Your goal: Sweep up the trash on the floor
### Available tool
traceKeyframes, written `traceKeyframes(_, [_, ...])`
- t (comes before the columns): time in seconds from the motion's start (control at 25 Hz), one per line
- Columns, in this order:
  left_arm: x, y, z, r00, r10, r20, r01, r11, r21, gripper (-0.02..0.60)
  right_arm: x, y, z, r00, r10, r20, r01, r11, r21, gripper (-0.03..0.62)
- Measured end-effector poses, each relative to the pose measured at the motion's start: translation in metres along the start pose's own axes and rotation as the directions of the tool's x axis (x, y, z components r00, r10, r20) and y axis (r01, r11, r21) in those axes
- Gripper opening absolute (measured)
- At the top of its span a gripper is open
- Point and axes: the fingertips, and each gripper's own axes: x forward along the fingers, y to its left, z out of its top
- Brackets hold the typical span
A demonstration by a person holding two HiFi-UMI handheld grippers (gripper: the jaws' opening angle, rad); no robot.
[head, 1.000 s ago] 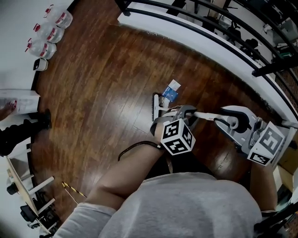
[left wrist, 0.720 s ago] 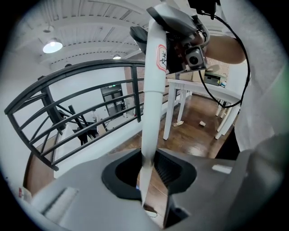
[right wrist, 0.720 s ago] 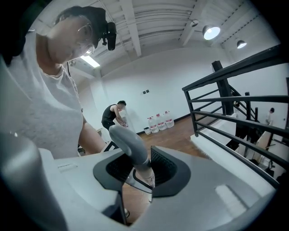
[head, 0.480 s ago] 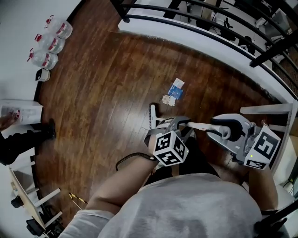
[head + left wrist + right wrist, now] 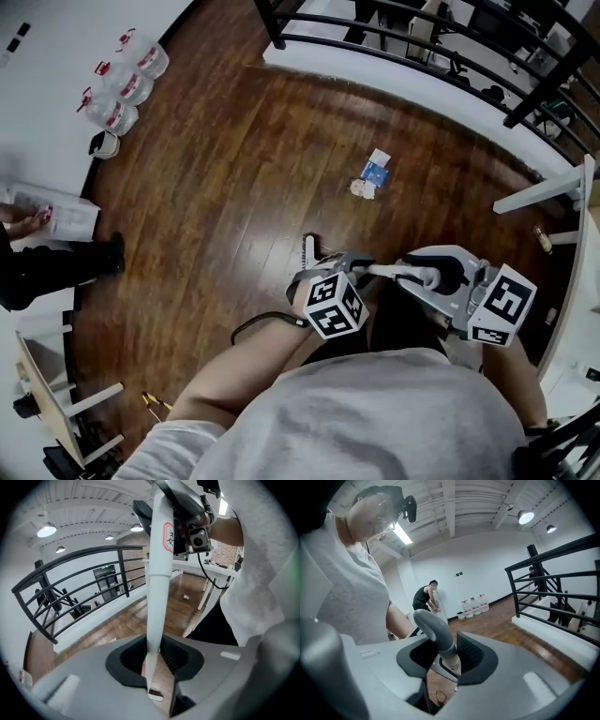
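Left gripper (image 5: 349, 270): seen at lower centre of the head view; its jaws (image 5: 154, 667) are closed around the white broom handle (image 5: 157, 597), which passes straight between them.
Right gripper (image 5: 433, 275): seen at lower right of the head view, near the left one; its jaws (image 5: 443, 660) are clamped on the curved grey grip (image 5: 436, 630) at the handle's upper end.
Broom handle: held by both grippers at once; in the head view a short white stretch (image 5: 389, 270) is seen bridging them.
Broom head (image 5: 307, 251): a small white toothed piece on the floor, just left of and above the left gripper.
Trash (image 5: 373, 176): a blue and white packet with a crumpled scrap touching it, lying right of centre in the upper half of the head view, well apart from the broom head.
Floor (image 5: 234, 169): dark glossy wood boards.
Surroundings: water bottles (image 5: 127, 84) are stood against the wall at upper left; a black railing (image 5: 422, 28) runs along the top.
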Motion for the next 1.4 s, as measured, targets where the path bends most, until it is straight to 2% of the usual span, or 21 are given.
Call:
traceKeyframes(0.24, [-0.026,-0.051,-0.034,1.0,-0.024,-0.014,0.023,0.998,-0.065,0.089,0.018,0.054,-0.023,0.998,0.023,-0.057,-0.024,1.0,-0.002,0.11])
traceKeyframes(0.4, [-0.022,-0.07,-0.04,0.998,-0.056,-0.019,0.053,0.992,-0.117,0.089,0.02,0.066,-0.037,0.996,0.027,-0.088,-0.027,1.0,0.005,0.109])
traceKeyframes(0.52, [-0.012,-0.078,-0.036,0.999,-0.049,-0.011,0.047,0.988,-0.149,0.091,0.012,0.066,-0.045,0.995,0.03,-0.093,-0.03,1.0,-0.003,0.109])
traceKeyframes(0.96, [0.008,-0.098,-0.021,0.999,-0.031,-0.041,0.024,0.988,-0.151,0.089,-0.022,0.07,-0.066,0.991,0.051,-0.125,-0.057,0.997,-0.048,0.106])
traceKeyframes(1.4, [-0.004,-0.093,-0.028,0.999,-0.023,-0.025,0.019,0.986,-0.167,0.089,-0.008,0.072,-0.062,0.989,0.047,-0.138,-0.056,0.997,-0.058,0.106])
